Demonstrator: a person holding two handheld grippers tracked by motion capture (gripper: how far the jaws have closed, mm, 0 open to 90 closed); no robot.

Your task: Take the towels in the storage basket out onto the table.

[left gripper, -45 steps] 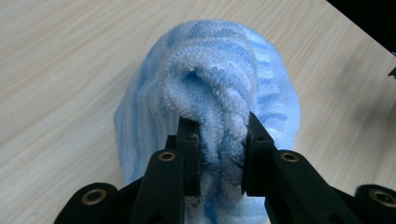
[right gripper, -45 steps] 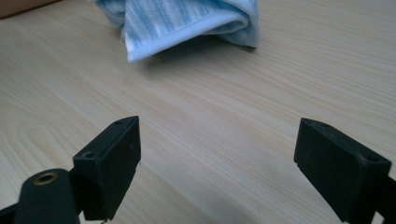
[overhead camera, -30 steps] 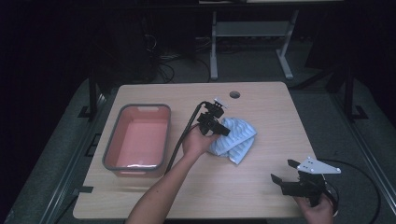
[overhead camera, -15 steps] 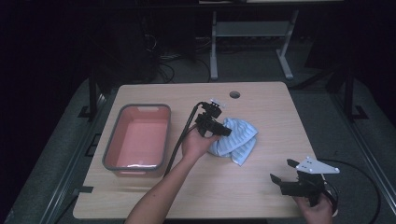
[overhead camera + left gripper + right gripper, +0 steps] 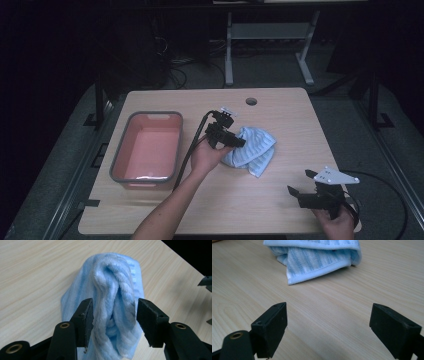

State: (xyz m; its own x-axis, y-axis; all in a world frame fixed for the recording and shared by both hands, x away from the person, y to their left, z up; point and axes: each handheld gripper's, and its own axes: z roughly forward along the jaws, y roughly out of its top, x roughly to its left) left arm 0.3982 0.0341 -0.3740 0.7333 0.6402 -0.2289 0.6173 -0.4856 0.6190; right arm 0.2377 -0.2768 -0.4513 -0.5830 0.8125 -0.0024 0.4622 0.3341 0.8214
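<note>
A light blue striped towel lies bunched in the middle of the wooden table. My left gripper lies low at the towel's left end. In the left gripper view a raised fold of the towel stands between the jaws of my left gripper. Those jaws have just been opening: the left pad brushes the cloth and the right pad stands just off it. Near the table's front right corner my right gripper rests open, nothing between its jaws, and faces the towel.
A pink tub with a grey rim stands on the left of the table, nothing in it. A round cable hole sits near the far edge. Black cables trail from both grippers. Bare wood lies between the towel and the right gripper.
The towel has slackened and changed shape a little beside the left gripper. The left hand has barely shifted, and the right gripper has kept still.
</note>
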